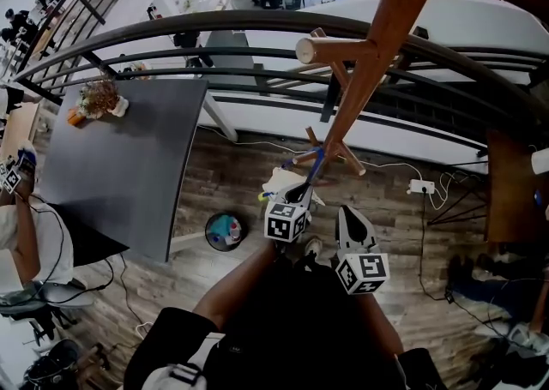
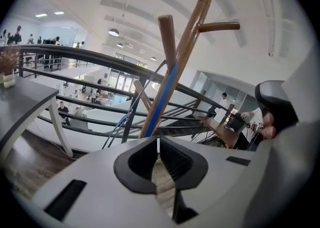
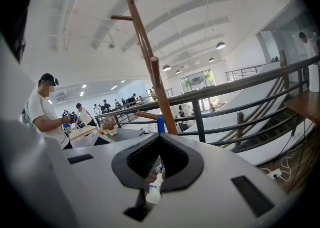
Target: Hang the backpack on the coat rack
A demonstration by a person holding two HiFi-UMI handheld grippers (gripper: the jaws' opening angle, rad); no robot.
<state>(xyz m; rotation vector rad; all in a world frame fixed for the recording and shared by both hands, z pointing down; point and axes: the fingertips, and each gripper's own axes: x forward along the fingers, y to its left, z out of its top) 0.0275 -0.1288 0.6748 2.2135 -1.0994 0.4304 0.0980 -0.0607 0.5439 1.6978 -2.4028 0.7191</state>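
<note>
Both tools closed: L tool pinches blue strap running up coat rack, R tool grips nothing.

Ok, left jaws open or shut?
Shut. In the left gripper view, the left gripper has its jaw tips meeting, and nothing is clamped between them.

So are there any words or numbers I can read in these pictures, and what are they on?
None: no words or numbers can be read anywhere.
The left cube and right cube carry only black-and-white square patterns, not letters.
The round thing on the floor has colourful print, too small to read.
</note>
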